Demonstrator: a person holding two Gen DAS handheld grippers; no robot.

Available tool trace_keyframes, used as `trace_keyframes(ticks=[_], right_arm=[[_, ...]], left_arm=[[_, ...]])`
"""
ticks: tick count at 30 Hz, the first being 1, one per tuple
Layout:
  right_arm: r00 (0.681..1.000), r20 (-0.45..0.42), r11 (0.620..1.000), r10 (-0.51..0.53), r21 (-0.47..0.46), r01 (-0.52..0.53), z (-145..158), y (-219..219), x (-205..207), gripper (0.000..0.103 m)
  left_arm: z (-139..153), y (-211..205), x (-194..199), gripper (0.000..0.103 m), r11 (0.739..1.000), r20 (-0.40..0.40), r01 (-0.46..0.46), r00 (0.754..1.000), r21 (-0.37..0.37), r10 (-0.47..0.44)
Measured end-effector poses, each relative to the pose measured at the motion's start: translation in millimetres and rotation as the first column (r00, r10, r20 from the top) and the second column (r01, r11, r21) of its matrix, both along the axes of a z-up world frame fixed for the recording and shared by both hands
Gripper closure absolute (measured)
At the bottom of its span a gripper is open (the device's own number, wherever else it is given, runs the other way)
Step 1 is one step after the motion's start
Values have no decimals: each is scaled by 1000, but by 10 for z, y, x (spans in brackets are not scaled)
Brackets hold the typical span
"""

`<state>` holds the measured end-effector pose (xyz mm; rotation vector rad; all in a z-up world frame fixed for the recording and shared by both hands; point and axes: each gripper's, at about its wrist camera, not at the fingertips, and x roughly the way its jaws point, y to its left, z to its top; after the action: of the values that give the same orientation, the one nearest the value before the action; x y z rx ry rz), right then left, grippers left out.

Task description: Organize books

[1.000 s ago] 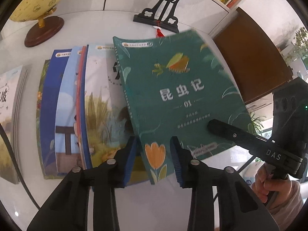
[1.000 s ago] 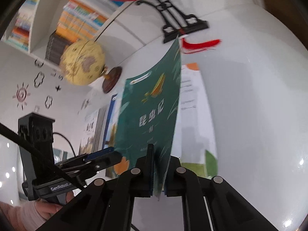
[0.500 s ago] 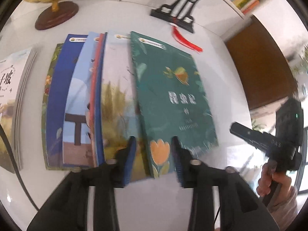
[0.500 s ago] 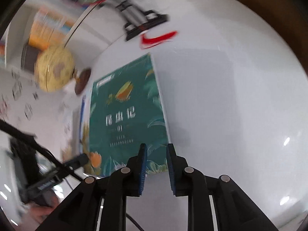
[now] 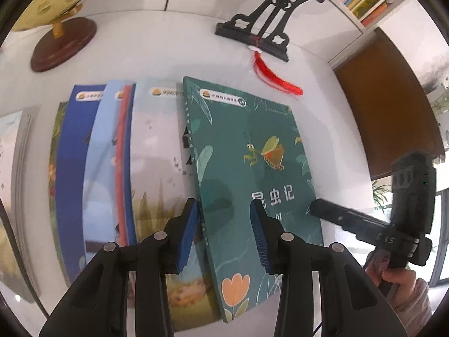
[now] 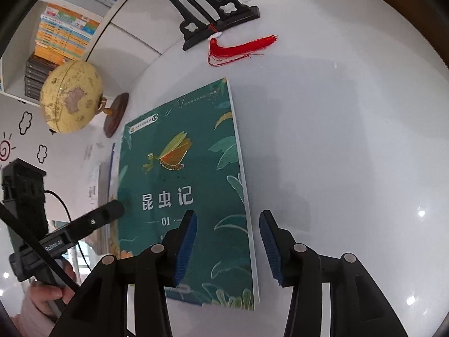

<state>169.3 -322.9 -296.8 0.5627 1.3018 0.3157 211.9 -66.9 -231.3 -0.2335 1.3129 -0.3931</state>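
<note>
A green insect book [image 5: 252, 168] [image 6: 182, 182] lies flat on the white table as the rightmost of a row of overlapping books. To its left lie a pale book [image 5: 157, 154] and a blue book [image 5: 70, 154]. My left gripper [image 5: 224, 224] hovers open over the green book's spine edge and grips nothing. My right gripper [image 6: 227, 241] is over the book's near right edge. Its jaws are opening, the edge shows between them, and the pads do not press it. A hand holds each gripper.
A globe [image 5: 56, 5] [image 6: 70, 98] stands at the back left. A black fan stand [image 5: 261, 31] with a red tassel [image 5: 277, 81] is behind the books. Brown furniture [image 5: 387, 106] is beyond the table's right edge. One more book [image 5: 11, 182] lies far left.
The green book was held tilted in my shut right gripper and now lies flat beside the row. The right gripper let go and spread its jaws. My left gripper moved over the book.
</note>
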Motion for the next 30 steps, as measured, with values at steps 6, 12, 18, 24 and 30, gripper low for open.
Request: trace_keyframes(ticks=[6, 12, 18, 24, 30], right_arm=[[999, 28, 999, -25, 49, 24, -83, -41, 9, 52], [999, 50, 999, -15, 45, 13, -84, -73, -26, 60], [998, 59, 999, -1, 43, -1, -119, -101, -110, 80], [993, 97, 985, -66, 167, 49, -43, -132, -206, 94], [990, 126, 983, -56, 180, 33, 62, -113, -183, 95]], left_arm=[[-32, 52, 50, 67, 997, 11, -5, 1000, -75, 6], [-38, 92, 62, 67, 991, -6, -35, 999, -133, 35], [-40, -91, 16, 71, 970, -41, 7, 999, -243, -17], [19, -251, -57, 76, 997, -17, 76, 997, 22, -76], [66, -56, -80, 80, 993, -3, 62, 998, 104, -62]])
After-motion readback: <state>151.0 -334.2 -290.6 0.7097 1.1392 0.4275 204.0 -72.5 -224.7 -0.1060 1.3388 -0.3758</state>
